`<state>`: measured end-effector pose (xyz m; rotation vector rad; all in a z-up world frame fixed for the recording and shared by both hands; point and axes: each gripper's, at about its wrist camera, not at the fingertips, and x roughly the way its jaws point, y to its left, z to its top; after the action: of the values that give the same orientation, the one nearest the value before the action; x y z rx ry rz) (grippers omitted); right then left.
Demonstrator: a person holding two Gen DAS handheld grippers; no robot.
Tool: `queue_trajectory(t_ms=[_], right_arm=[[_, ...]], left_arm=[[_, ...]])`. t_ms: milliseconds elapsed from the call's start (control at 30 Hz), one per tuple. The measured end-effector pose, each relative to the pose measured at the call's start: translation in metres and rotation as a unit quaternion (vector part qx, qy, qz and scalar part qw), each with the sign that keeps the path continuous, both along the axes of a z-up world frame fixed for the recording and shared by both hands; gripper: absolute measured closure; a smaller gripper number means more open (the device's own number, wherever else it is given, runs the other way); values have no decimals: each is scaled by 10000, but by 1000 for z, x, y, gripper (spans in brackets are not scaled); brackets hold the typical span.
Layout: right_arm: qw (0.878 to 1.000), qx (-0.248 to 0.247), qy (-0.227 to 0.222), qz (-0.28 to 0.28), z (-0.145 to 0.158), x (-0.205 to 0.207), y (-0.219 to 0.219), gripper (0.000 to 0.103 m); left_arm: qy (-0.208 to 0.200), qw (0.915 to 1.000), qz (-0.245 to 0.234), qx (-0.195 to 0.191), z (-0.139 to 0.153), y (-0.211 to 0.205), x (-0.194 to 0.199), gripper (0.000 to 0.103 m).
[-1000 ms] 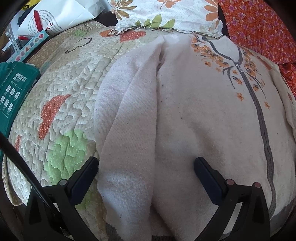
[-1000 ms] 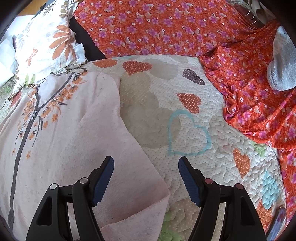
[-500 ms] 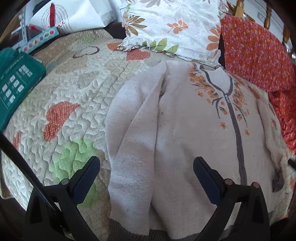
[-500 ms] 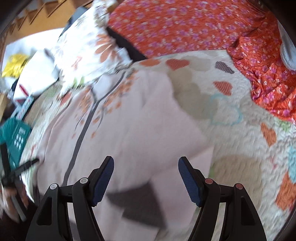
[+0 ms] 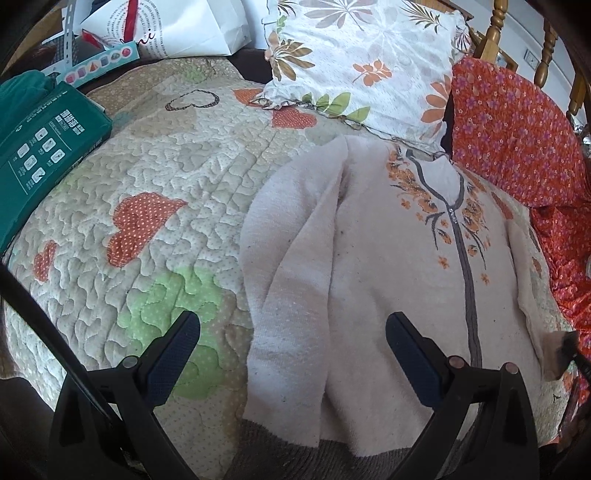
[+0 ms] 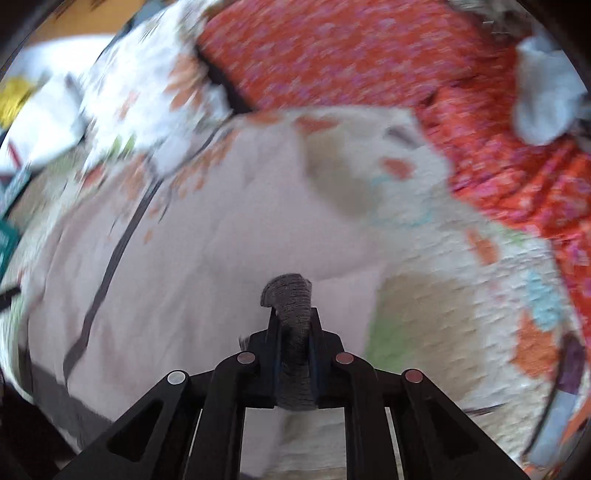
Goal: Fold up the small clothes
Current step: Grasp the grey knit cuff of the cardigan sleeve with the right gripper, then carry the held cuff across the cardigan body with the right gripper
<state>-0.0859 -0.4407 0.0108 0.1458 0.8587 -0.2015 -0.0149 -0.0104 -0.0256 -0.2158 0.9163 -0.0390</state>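
A pale pink zip cardigan (image 5: 388,273) with orange flower embroidery lies face up on a quilted bedspread (image 5: 155,206). Its left sleeve (image 5: 291,288) is folded down along the body. My left gripper (image 5: 291,332) is open and hovers above that sleeve near the grey hem. My right gripper (image 6: 293,325) is shut on the grey ribbed cuff (image 6: 290,295) of the right sleeve, held above the cardigan (image 6: 192,258). The right wrist view is motion-blurred. That cuff and gripper show faintly at the right edge of the left wrist view (image 5: 561,347).
A floral pillow (image 5: 369,62) lies just behind the collar. An orange flowered cloth (image 5: 517,129) covers the right side. A green box (image 5: 40,147) and a white paper bag (image 5: 173,26) sit at the far left. A white garment (image 6: 546,99) lies on the orange cloth.
My right gripper has closed on the right sleeve's grey cuff and lifted it. My left gripper has drawn back from the cardigan, still open.
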Motion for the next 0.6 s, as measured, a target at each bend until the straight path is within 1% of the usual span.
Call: queue_trajectory(t_ms=[67, 167, 233, 333, 367, 467, 567, 600], right_arm=[[9993, -91, -179, -311, 17, -8, -25, 92], [9943, -342, -356, -940, 43, -19, -74, 93], [9861, -561, -455, -1497, 58, -27, -116, 93], [9734, -826, -482, -2081, 69, -32, -161, 93], [9692, -776, -469, -2289, 69, -33, -179, 93], [9643, -417, -459, -2576, 64, -36, -207, 93], [9631, -123, -478, -2645, 58, -30, -213, 93], [9644, 137, -506, -2592, 56, -26, -213, 93]], left_arm=[[-8, 10000, 59, -49, 0, 3, 0, 2], [-14, 9999, 103, -130, 1, 6, 0, 2], [-20, 9999, 98, -118, 1, 5, 1, 2], [-13, 9999, 78, -95, 2, 4, 1, 2], [-7, 9999, 80, -89, 1, 4, 1, 2], [0, 9999, 97, -112, 1, 4, 2, 2], [34, 9999, 50, -97, 3, 5, 7, 2], [63, 9999, -23, -111, 5, 6, 10, 2]])
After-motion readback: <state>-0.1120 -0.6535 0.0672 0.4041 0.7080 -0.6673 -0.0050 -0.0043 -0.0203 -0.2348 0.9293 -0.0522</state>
